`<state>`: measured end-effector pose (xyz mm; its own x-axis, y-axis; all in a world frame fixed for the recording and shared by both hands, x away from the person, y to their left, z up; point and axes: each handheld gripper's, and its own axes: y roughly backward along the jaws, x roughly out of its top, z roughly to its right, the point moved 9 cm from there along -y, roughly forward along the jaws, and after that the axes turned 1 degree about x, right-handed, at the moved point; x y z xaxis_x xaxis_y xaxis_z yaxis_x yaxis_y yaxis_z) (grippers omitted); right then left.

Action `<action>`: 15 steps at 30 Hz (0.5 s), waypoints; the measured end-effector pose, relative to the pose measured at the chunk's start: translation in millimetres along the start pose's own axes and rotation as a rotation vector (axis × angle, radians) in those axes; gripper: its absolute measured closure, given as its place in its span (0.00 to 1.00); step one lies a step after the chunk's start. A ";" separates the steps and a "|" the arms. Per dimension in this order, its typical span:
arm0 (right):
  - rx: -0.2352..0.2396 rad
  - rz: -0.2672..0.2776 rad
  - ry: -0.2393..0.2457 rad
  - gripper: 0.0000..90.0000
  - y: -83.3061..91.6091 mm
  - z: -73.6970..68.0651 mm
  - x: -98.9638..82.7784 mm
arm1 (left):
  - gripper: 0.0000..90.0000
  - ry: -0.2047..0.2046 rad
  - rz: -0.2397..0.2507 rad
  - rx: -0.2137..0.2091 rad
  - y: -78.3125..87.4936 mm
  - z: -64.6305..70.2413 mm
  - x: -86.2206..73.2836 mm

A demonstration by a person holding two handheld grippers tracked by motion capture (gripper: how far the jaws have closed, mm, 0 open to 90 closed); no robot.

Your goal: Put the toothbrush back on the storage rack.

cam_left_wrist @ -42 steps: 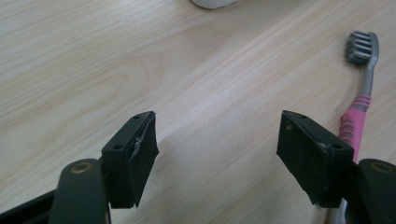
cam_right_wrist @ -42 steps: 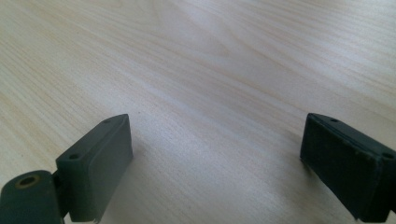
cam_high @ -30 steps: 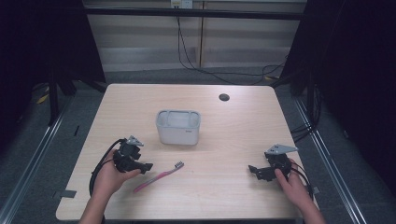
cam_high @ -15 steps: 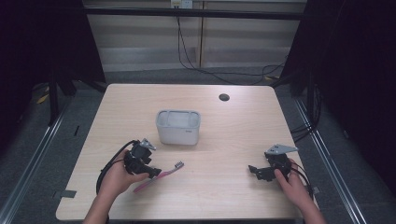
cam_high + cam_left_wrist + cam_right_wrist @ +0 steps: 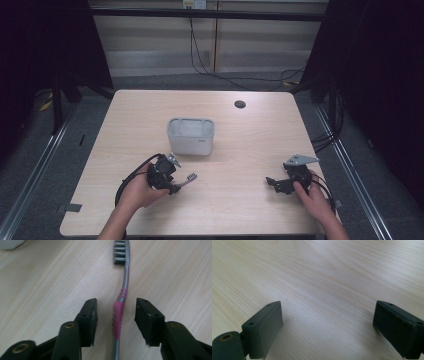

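1. Toothbrush [image 5: 119, 312] is lying flat on the table [image 5: 250, 145], near the grey container [image 5: 190, 135], bristle end pointing away.
2. Left gripper [image 5: 116, 315] is straddling the pink grip; jaws have just been closing, pads not yet touching it.
3. Right gripper [image 5: 272, 183] is resting well apart, jaws gaping wide over bare wood.

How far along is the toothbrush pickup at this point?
Done: the left gripper straddles the toothbrush at its pink grip, the brush lying flat on the table. In hand: its jaws have just been closing, but gaps remain on both sides, so no grip yet. Left: clamp, lift, and probably carry it to the grey container. The right gripper rests open on the table.
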<state>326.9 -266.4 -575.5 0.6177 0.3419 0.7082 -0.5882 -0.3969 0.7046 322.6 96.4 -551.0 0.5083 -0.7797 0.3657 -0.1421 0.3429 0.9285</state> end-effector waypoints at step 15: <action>0.001 0.001 0.001 0.09 0.0 0.1 0.1 | 0.88 -0.032 -0.092 0.010 -5.9 12.2 6.9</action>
<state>327.1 -266.5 -575.5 0.6165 0.3427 0.7089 -0.5884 -0.3978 0.7040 316.6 82.6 -553.2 0.4922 -0.8241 0.2803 -0.1043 0.2639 0.9589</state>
